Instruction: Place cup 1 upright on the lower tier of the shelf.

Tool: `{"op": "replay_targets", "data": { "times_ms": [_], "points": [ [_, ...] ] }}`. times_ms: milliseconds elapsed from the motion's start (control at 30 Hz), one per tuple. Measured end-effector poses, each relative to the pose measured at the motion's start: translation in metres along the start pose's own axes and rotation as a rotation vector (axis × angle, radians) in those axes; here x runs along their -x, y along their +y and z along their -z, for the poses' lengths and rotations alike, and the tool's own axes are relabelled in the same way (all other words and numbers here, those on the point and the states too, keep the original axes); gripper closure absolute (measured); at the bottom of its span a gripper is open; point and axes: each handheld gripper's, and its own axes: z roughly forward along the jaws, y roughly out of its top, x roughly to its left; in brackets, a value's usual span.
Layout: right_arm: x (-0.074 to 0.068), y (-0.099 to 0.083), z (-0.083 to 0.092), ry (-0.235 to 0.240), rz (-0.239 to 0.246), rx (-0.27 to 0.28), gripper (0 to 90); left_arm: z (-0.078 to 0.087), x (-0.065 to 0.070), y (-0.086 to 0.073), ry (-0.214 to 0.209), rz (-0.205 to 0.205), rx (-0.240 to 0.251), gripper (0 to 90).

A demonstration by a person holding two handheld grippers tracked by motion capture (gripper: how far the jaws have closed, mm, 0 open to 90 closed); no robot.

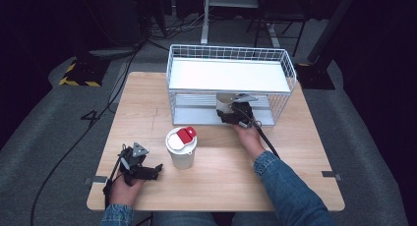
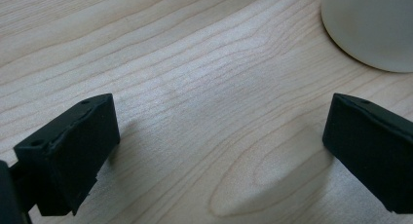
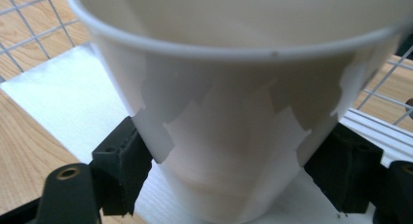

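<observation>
Nearby, wire rack [image 1: 280, 64] around held cup [image 3: 229, 136], lidded cup [image 1: 181, 147] beside

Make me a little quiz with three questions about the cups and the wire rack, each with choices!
1. Where is the open white cup?
A. on the rack's top shelf
B. on the rack's lower shelf
C. on the floor

2. What colour is the tab on the lidded cup?
A. red
B. blue
C. green

3. What is the right tool doing?
A. resting open
B. gripping the open cup
C. holding the lid

Answers: B, the cup sits under the top shelf of the wire rack. A, a red tab lies on the white lid. B, both jaws press the cup's sides.
</observation>
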Motion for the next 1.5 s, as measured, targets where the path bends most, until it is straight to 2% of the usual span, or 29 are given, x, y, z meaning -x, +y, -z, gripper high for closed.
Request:
{"op": "replay_targets", "data": {
  "times_ms": [433, 600, 667, 867, 1000, 1100, 1267, 1400, 1500],
  "points": [
    [0.006, -0.003, -0.006, 0.022, -0.056, 0.002, 22.8, 0.000, 0.000, 0.000, 0.000, 0.000, 0.000, 0.6],
    [0.009, -0.004, -0.007, 0.037, -0.086, 0.006, 15.3, 0.000, 0.000, 0.000, 0.000, 0.000, 0.000, 0.6],
    [0.009, -0.005, -0.008, 0.022, -0.074, -0.004, 14.9, 0.000, 0.000, 0.000, 0.000, 0.000, 0.000, 0.6],
    [0.009, -0.005, -0.003, 0.026, -0.082, 0.000, 9.5, 0.000, 0.000, 0.000, 0.000, 0.000, 0.000, 0.6],
    [0.006, -0.005, 0.007, 0.029, -0.065, 0.001, 9.4, 0.000, 0.000, 0.000, 0.000, 0.000, 0.000, 0.6],
    [0.003, -0.005, 0.016, 0.030, -0.076, -0.002, 9.4, 0.000, 0.000, 0.000, 0.000, 0.000, 0.000, 0.6],
    [0.001, -0.006, 0.030, 0.042, -0.063, 0.008, 9.3, 0.000, 0.000, 0.000, 0.000, 0.000, 0.000, 0.6],
    [-0.007, -0.009, 0.047, 0.026, 0.004, 0.014, 8.8, 0.000, 0.000, 0.000, -0.001, 0.000, -0.002, 0.6],
    [-0.009, -0.010, 0.059, 0.045, 0.003, 0.019, 8.8, 0.000, 0.000, 0.000, -0.001, 0.000, -0.002, 0.6]
  ]
}}
